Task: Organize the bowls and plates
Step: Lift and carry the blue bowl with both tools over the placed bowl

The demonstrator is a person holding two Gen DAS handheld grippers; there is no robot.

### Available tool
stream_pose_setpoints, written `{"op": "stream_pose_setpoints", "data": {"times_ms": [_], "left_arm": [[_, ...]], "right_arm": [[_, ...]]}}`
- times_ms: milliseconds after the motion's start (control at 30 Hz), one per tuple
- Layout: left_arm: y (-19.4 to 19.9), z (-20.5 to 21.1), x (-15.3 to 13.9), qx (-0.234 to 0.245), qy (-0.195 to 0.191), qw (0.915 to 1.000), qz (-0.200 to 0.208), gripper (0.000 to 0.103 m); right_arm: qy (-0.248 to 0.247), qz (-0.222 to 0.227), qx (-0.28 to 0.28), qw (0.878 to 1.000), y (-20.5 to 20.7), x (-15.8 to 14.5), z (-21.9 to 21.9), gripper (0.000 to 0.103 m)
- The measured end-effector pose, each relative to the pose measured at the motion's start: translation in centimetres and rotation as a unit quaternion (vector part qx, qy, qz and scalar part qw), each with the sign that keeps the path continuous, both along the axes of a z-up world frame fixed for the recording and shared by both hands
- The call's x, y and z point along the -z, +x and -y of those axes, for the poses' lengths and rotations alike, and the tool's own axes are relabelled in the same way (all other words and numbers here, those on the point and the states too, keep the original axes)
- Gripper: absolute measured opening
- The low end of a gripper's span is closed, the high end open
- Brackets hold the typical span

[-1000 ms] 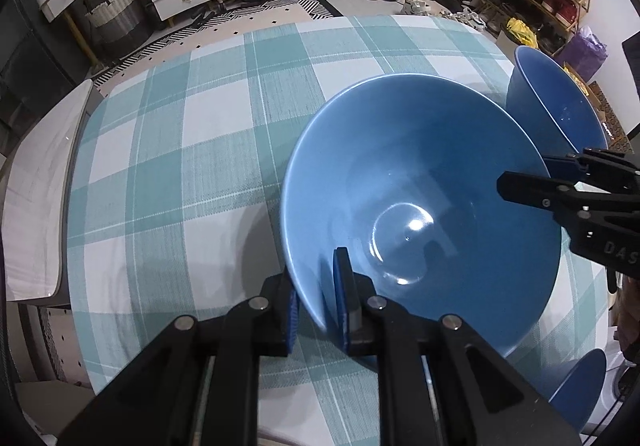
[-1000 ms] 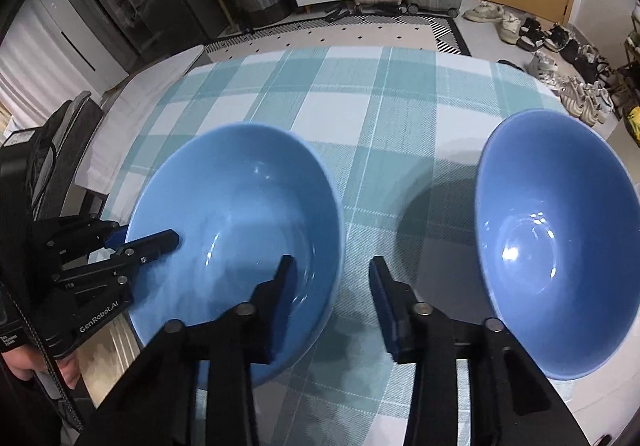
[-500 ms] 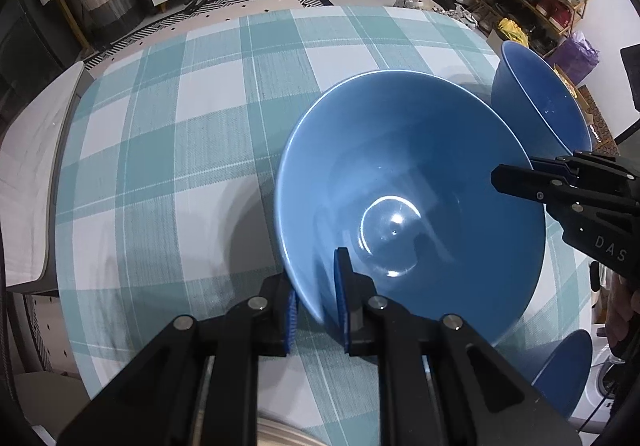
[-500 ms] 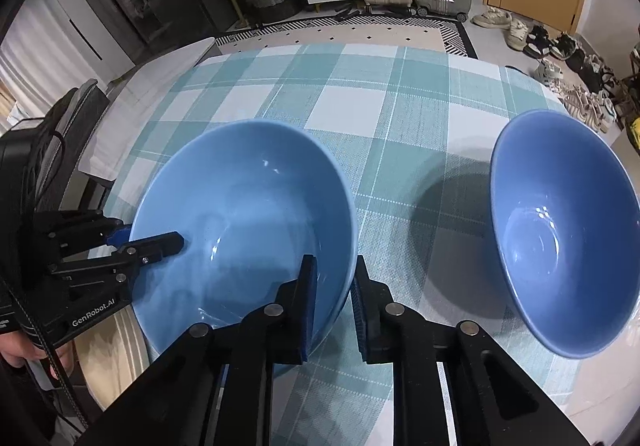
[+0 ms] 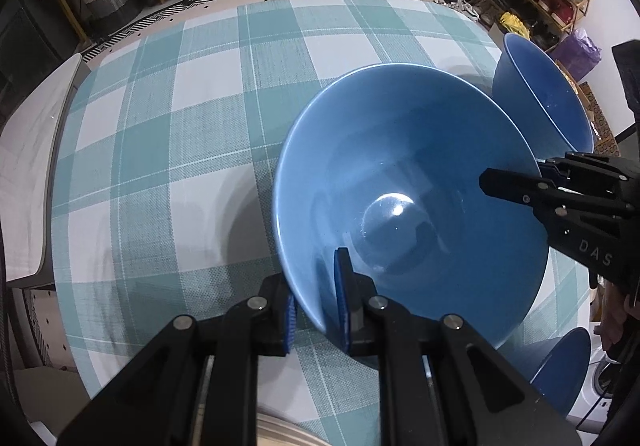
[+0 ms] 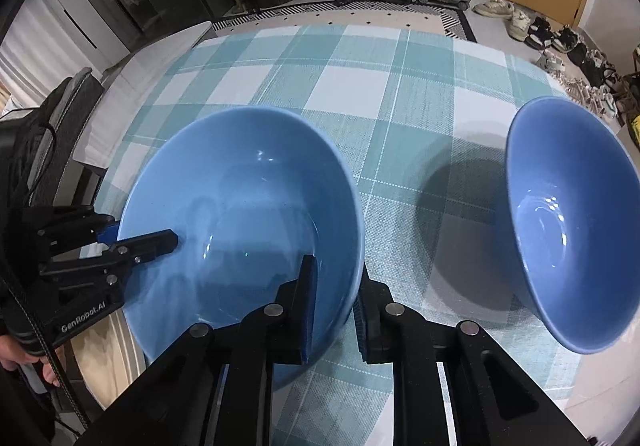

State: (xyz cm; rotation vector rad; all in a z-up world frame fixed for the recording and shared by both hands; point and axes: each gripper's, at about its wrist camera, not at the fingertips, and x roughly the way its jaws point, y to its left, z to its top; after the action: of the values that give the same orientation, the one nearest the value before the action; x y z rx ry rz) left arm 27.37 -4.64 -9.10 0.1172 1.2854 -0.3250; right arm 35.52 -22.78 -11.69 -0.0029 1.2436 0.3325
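A large blue bowl sits over the checked tablecloth, held at two sides. My left gripper is shut on its near rim, one pad inside and one outside the wall. My right gripper is shut on the opposite rim in the same way. In the left wrist view the right gripper shows at the bowl's right edge. In the right wrist view the left gripper shows at the same bowl. A second blue bowl stands apart to the right, also in the left wrist view.
A third blue bowl shows at the table's near right edge. A cream rounded rim lies under the held bowl's near side. The teal checked tablecloth covers the table. Shoes, suitcases and drawers stand on the floor beyond it.
My right gripper's jaws have closed on the bowl's rim, where before they stood apart around it. The left gripper keeps its grip on the other side.
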Motion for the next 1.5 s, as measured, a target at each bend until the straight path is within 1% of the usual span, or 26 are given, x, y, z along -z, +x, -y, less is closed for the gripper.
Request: {"op": "stream_pose_setpoints", "data": {"times_ms": [100, 167, 200, 300, 367, 467, 600, 667, 733, 833, 933, 1100, 1200, 1267, 1500], "left_arm": [[0.1, -0.2, 0.0, 0.000, -0.010, 0.9999, -0.011, 0.014], [0.1, -0.2, -0.1, 0.000, -0.012, 0.9998, -0.016, 0.014], [0.1, -0.1, -0.1, 0.001, -0.012, 0.9998, -0.017, 0.014], [-0.2, 0.0, -0.5, 0.002, -0.017, 0.9996, -0.021, 0.014], [-0.6, 0.2, -0.9, 0.004, -0.023, 0.9995, -0.023, 0.014], [-1.2, 0.4, -1.8, 0.008, -0.024, 0.9996, -0.016, 0.014], [-1.9, 0.3, -2.9, 0.009, -0.038, 0.9990, -0.020, 0.014], [-2.3, 0.4, -3.5, 0.013, -0.041, 0.9988, -0.023, 0.014], [-2.7, 0.6, -4.0, 0.017, -0.044, 0.9986, -0.024, 0.014], [-3.4, 1.1, -5.2, 0.022, -0.044, 0.9987, -0.016, 0.014], [-4.2, 1.6, -6.4, 0.023, -0.042, 0.9988, -0.005, 0.014], [-5.4, 2.3, -7.7, 0.030, -0.044, 0.9986, 0.002, 0.014], [-6.5, 2.6, -9.0, 0.030, -0.047, 0.9982, 0.023, 0.014], [-7.1, 2.8, -9.6, 0.035, -0.044, 0.9979, 0.031, 0.014], [-9.7, 3.7, -10.8, 0.057, -0.047, 0.9967, 0.033, 0.015]], "right_arm": [[0.008, -0.005, 0.005, 1.000, 0.0, 0.0, 0.3, 0.016], [0.010, -0.009, 0.010, 1.000, 0.0, 0.0, 0.4, 0.013], [0.015, -0.013, 0.017, 1.000, 0.0, -0.1, 0.7, 0.011], [0.035, -0.023, 0.036, 0.998, 0.0, -0.5, 1.5, 0.010], [0.035, -0.018, 0.041, 0.998, -0.3, -0.9, 1.7, 0.010], [0.034, -0.010, 0.044, 0.998, -0.8, -1.8, 1.9, 0.010], [0.033, 0.002, 0.045, 0.998, -1.8, -3.5, 2.2, 0.010], [0.030, 0.001, 0.044, 0.999, -2.4, -4.0, 2.4, 0.010], [0.016, -0.003, 0.039, 0.999, -3.0, -4.6, 2.4, 0.010], [0.011, 0.000, 0.043, 0.999, -3.8, -5.6, 2.9, 0.010], [0.017, 0.004, 0.052, 0.999, -4.7, -6.9, 3.5, 0.010], [0.019, 0.011, 0.062, 0.998, -6.3, -8.6, 4.4, 0.010], [0.019, 0.021, 0.066, 0.997, -7.5, -9.9, 4.8, 0.010], [0.020, 0.025, 0.069, 0.997, -8.2, -10.6, 5.1, 0.010], [0.027, 0.030, 0.084, 0.996, -11.1, -12.4, 6.3, 0.010]]}}
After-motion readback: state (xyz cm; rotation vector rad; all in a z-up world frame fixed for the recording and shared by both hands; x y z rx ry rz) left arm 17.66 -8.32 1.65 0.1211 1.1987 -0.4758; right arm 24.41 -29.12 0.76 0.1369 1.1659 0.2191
